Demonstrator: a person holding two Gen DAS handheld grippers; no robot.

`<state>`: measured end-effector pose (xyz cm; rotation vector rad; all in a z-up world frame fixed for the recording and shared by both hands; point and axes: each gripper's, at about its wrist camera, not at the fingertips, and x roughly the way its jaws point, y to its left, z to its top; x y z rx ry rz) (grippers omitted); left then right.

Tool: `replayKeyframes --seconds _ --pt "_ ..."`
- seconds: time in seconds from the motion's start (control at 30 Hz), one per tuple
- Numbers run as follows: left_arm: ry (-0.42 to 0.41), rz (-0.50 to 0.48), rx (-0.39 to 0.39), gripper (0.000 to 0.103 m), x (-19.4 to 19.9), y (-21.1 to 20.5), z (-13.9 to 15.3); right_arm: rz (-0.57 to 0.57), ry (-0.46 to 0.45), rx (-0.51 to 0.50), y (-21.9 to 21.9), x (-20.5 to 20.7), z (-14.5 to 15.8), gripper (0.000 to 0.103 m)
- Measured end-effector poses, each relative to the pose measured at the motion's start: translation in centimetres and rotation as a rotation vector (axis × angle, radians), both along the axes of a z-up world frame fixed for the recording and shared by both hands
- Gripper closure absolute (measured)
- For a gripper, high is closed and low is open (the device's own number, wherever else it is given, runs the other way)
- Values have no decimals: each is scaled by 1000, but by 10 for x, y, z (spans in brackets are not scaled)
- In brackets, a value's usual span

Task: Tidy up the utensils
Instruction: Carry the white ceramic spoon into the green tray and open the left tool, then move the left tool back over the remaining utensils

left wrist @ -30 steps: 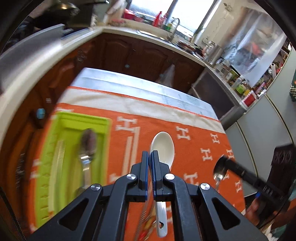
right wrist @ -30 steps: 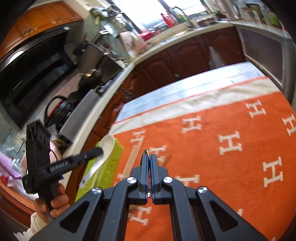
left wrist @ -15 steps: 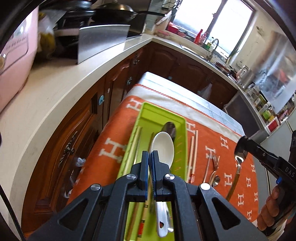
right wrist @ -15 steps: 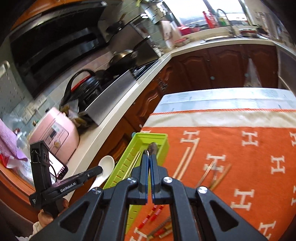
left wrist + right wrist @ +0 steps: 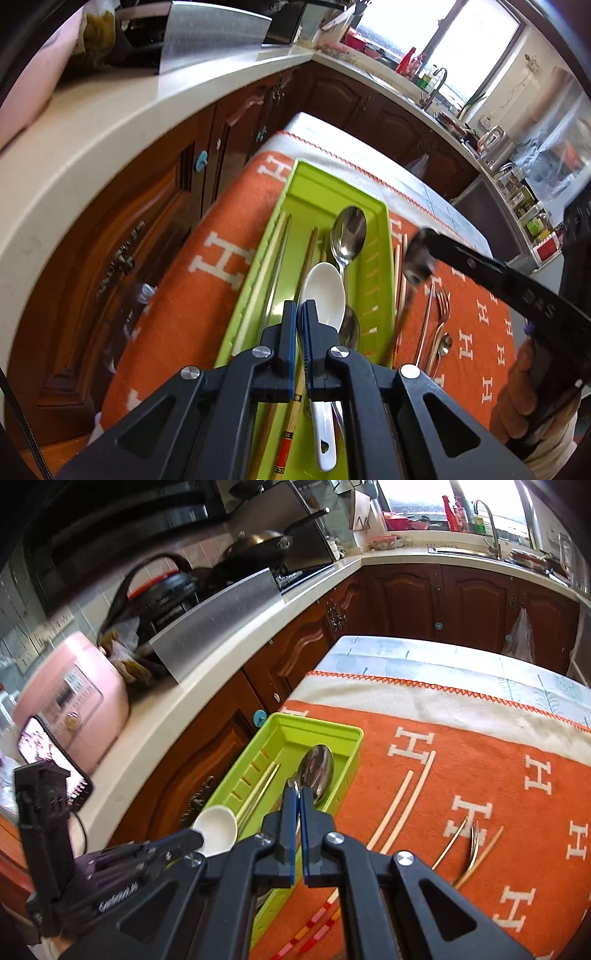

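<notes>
Both grippers are over the lime-green utensil tray [image 5: 380,258] at the left edge of the orange blanket [image 5: 221,266] with white H letters, and each carries a spoon. The left gripper [image 5: 302,314] has its jaws pinched narrow on the handle of a white ceramic spoon [image 5: 325,291], whose bowl pokes out ahead of the fingertips and hangs above the tray's inside. The right gripper [image 5: 296,794] is clamped tight on a metal spoon [image 5: 417,264]; from the left wrist camera that spoon appears blurred, its bowl up at the gripper's tip and its handle slanting down just past the tray's right wall. Down in the tray lies a steel spoon [image 5: 349,232], bowl toward the far end, with pale wooden chopsticks [image 5: 269,258] running lengthwise along the left compartment. On the blanket just right of the tray lie loose chopsticks [image 5: 402,801], a pale pair side by side. Farther right a fork [image 5: 441,310] rests among thin metal handles, and a patterned red-and-white pair of chopsticks [image 5: 314,926] shows near the bottom of the right wrist view. A hand [image 5: 524,398] grips the right tool's handle at the frame's edge.
</notes>
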<state>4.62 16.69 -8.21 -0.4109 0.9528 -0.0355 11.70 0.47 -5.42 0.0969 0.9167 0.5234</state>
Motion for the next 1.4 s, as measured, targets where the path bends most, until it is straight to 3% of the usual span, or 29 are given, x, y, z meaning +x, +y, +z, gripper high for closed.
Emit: replayKeyframes --seconds 0.13,0.3,0.43,0.73,1.13,1.4 --pt "21 -21 8 101 1 -9 -9 -26 -7 -41 6 10 -8 101" --pt "34 -32 30 100 -1 -17 -13 -66 49 -23 0 19 -19 100" --pt "13 -36 66 87 -3 -22 -5 -72 67 -2 -9 13 -19 99" --pt "-15 -66 105 76 -10 -36 11 -103 72 54 -41 -14 -11 99" --pt "-42 -159 157 64 -28 -85 27 -189 71 105 -97 -56 -7 99" --pt "-81 -218 182 63 -39 -118 34 -277 100 145 -137 -77 -16 99"
